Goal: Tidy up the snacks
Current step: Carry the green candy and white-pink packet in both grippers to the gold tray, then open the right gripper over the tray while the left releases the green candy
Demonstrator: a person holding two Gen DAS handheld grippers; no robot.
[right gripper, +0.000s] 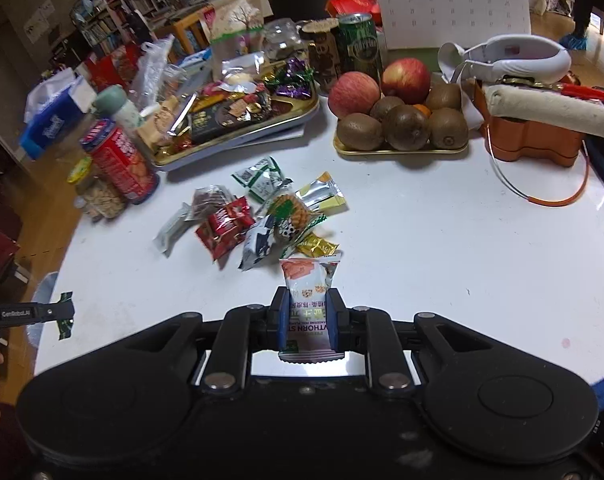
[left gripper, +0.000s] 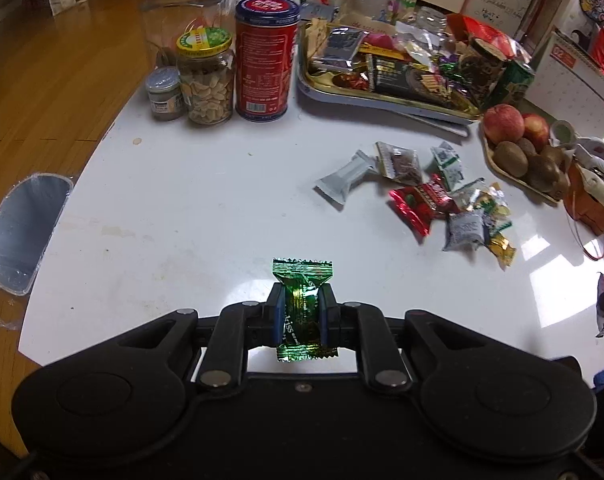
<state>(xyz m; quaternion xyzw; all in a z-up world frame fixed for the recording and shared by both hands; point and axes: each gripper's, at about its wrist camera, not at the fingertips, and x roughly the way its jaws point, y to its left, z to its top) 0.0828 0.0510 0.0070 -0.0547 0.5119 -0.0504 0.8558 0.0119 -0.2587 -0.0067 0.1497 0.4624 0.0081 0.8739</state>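
Left claw point(left gripper: 300, 312) grips a green candy point(left gripper: 302, 304), right claw point(right gripper: 309, 320) a white packet point(right gripper: 307, 284); carry both level to the tray point(left gripper: 313, 90) at the worktop's far edge, clearing the loose snack pile point(left gripper: 433, 196).

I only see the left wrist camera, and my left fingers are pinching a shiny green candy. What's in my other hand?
Observer: The right gripper is shut on a white and orange snack packet.
Operator: Does it have words on it?
Observer: Yes, upside-down print, partly hidden, with the letters "THORN".
Operator: Is anything hiding by the kiwis?
Observer: A small orange fruit peeks out between the kiwis on the fruit tray.
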